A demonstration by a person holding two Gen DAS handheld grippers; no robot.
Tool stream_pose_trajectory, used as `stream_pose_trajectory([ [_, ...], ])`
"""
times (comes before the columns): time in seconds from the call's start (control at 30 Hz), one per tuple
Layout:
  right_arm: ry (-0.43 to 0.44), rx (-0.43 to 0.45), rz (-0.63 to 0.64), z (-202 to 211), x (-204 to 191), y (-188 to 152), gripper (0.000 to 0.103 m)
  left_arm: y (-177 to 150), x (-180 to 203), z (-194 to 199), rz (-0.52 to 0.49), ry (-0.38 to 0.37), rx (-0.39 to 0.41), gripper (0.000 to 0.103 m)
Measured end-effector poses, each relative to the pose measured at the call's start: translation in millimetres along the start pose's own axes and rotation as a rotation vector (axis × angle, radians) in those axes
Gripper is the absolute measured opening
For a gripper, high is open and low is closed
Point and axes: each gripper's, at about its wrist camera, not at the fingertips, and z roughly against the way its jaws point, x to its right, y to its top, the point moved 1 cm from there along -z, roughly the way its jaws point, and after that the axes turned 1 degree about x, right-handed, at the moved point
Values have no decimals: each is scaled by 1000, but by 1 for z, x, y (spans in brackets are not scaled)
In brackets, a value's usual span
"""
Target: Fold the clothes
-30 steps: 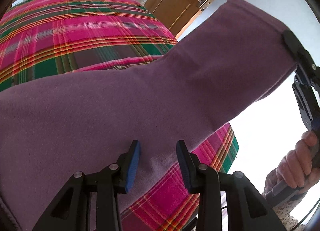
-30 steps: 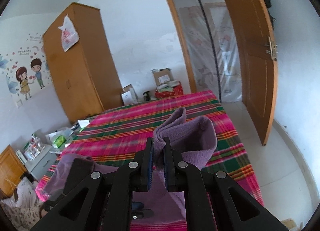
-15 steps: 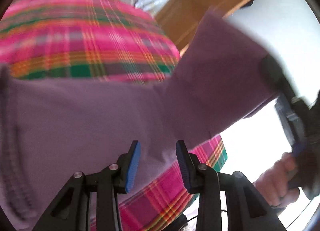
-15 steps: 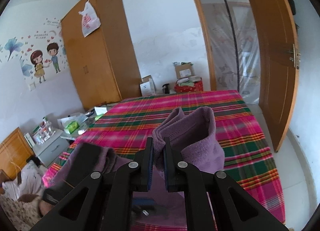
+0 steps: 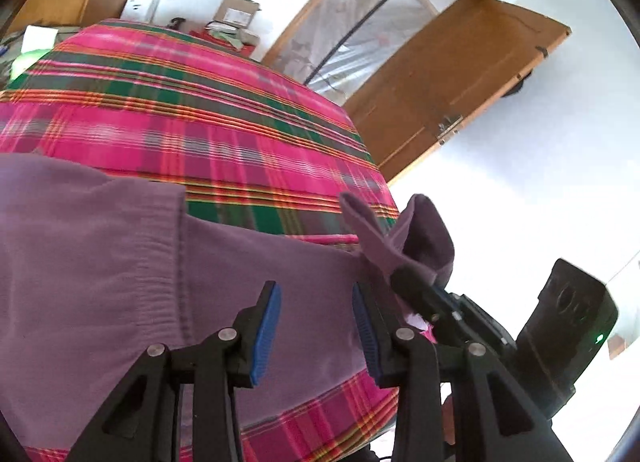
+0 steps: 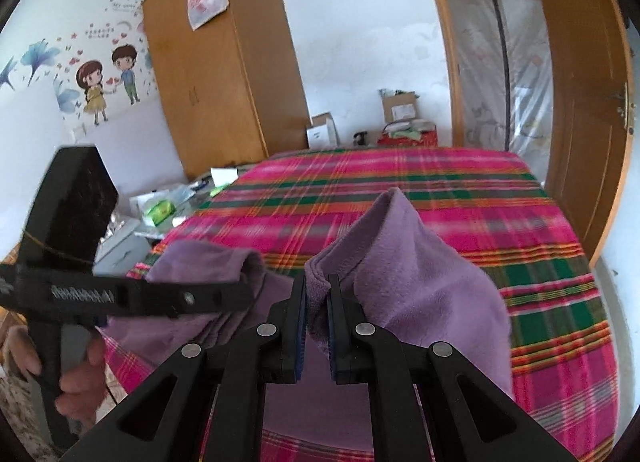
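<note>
Right wrist view: the right gripper (image 6: 317,294) is clenched on a bunched edge of the purple garment (image 6: 432,282), the pinched fold rising as a peak at 12 o'clock from the jaws and spilling down toward 3 o'clock. Left wrist view shows the left gripper (image 5: 316,326) with its jaws standing apart over the garment's ribbed band (image 5: 160,282); cloth lies between and below the blue pads (image 5: 266,330), but the pads do not look pressed on it, so it reads as released. The right gripper's nose appears at 3 o'clock from the left jaws, just beside them, with the pinched cloth tip sticking up. Judgement on progress: one end of the garment is gathered and carried over toward the band end, so a fold is under way but not laid flat; the cloth is still humped and loose, and smoothing plus further folds appear to remain. The garment rests on the plaid bedspread (image 6: 460,198), near its front edge. Room to move: wide bare plaid from 10 to 2 o'clock. The bed's right edge drops off at 3 o'clock toward the wooden door (image 6: 580,102); at 9 o'clock sit a cluttered side table (image 6: 160,210) and the wardrobe (image 6: 224,62). A person's hand (image 6: 76,374) grips the left tool at 8 o'clock.
</note>
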Motion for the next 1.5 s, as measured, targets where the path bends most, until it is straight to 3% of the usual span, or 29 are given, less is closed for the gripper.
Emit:
stream_pose_trajectory([
  [0.43,5,-124,22,-52,-19,-34,9,-2,-27,-4,36,36,-25,38],
  [0.67,33,-155,-4,-58,-15,-44,13,-2,-26,-13,25,51,-52,38],
  [0.8,125,-161,-55,-50,-12,-47,20,2,-26,-25,30,57,-92,38],
  [0.87,186,-153,-78,-41,-11,-49,29,4,-26,-32,39,61,-108,38],
  [1.0,254,-113,-69,-16,-9,-49,31,6,-22,-41,19,78,-121,38],
  [1.1,200,-76,-48,3,0,-50,32,7,-16,-46,12,67,-134,38],
  [1.2,69,-71,-52,9,18,-53,32,10,-12,-50,28,25,-152,38],
  [1.3,-60,-89,-82,9,38,-56,32,11,-10,-59,40,3,-190,38],
  [1.5,-196,-141,-117,11,66,-71,32,14,-9,-69,74,11,-191,38],
])
